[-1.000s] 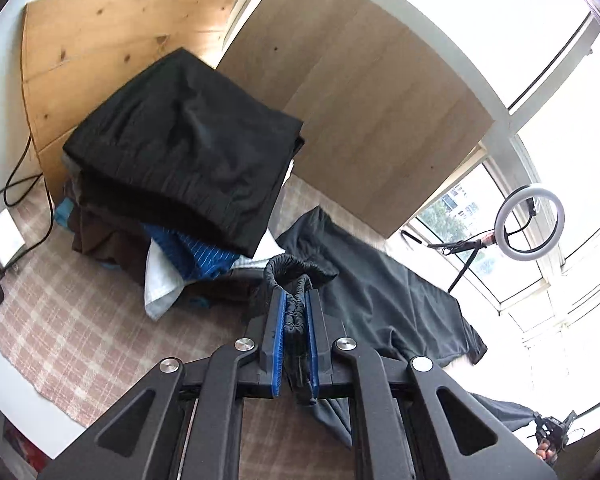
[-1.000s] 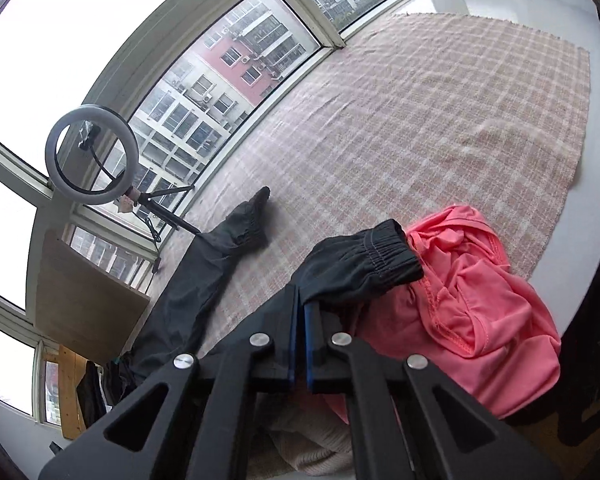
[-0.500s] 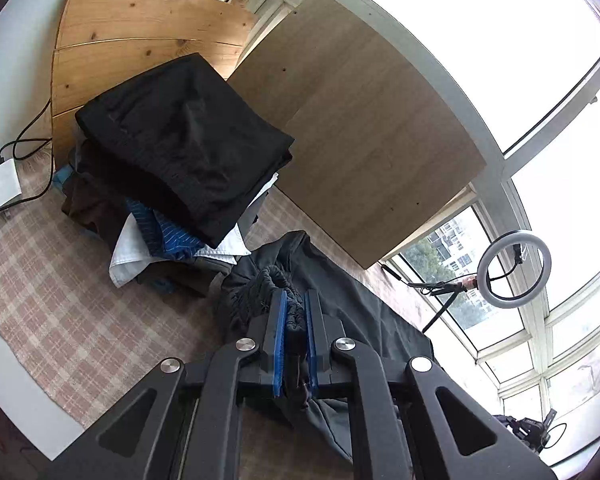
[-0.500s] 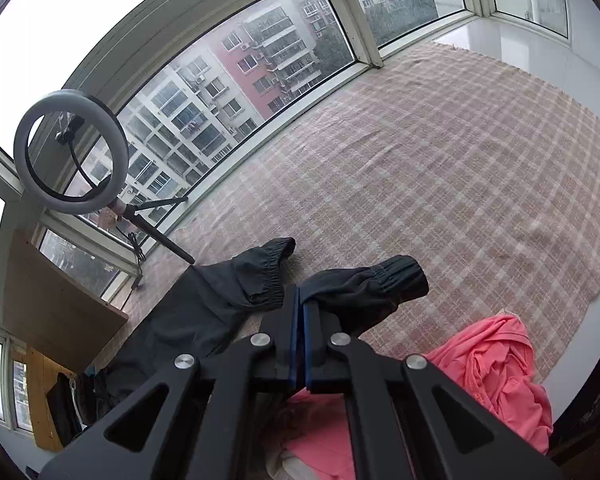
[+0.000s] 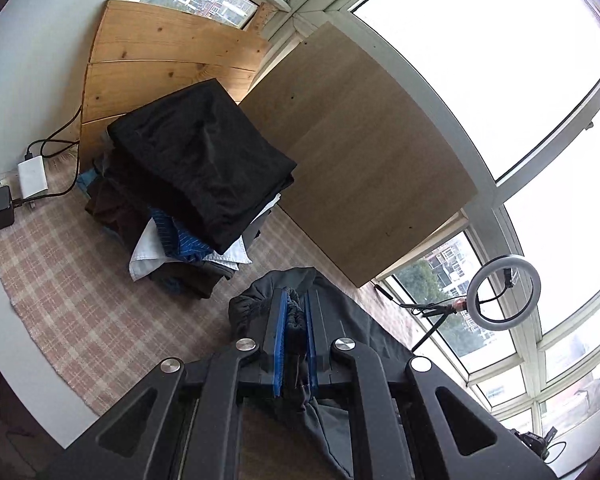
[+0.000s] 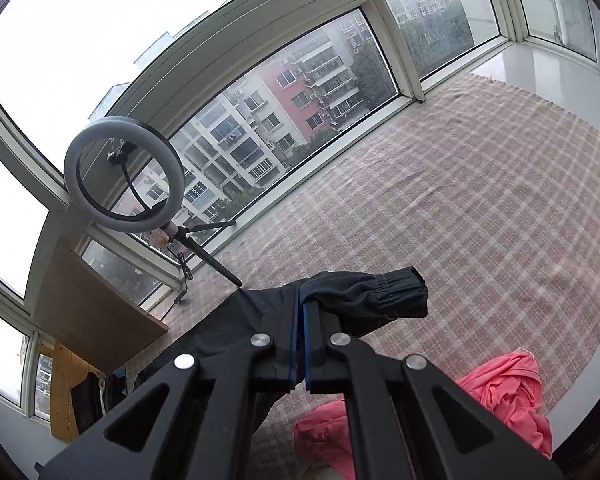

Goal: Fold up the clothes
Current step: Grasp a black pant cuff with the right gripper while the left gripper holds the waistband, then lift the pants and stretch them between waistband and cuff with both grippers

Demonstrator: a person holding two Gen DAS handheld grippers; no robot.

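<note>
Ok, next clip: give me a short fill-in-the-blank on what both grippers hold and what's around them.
1. Both the left gripper and the right gripper are shut on the dark ____.
2. The top item of the folded pile is ____ in colour.
3. The crumpled garment near the right gripper is ____.
4. The ring light stands by the ____.

Missing words: trousers; black; pink; window

A glazed residential balcony room is indicated: wraparound windows (image 6: 340, 92) overlooked by apartment blocks (image 6: 260, 120), a checked cloth (image 6: 480, 220) underfoot, stacked folded clothes (image 5: 196, 172), and a ring light (image 6: 124, 176) (tripod-mounted) noted.
</note>
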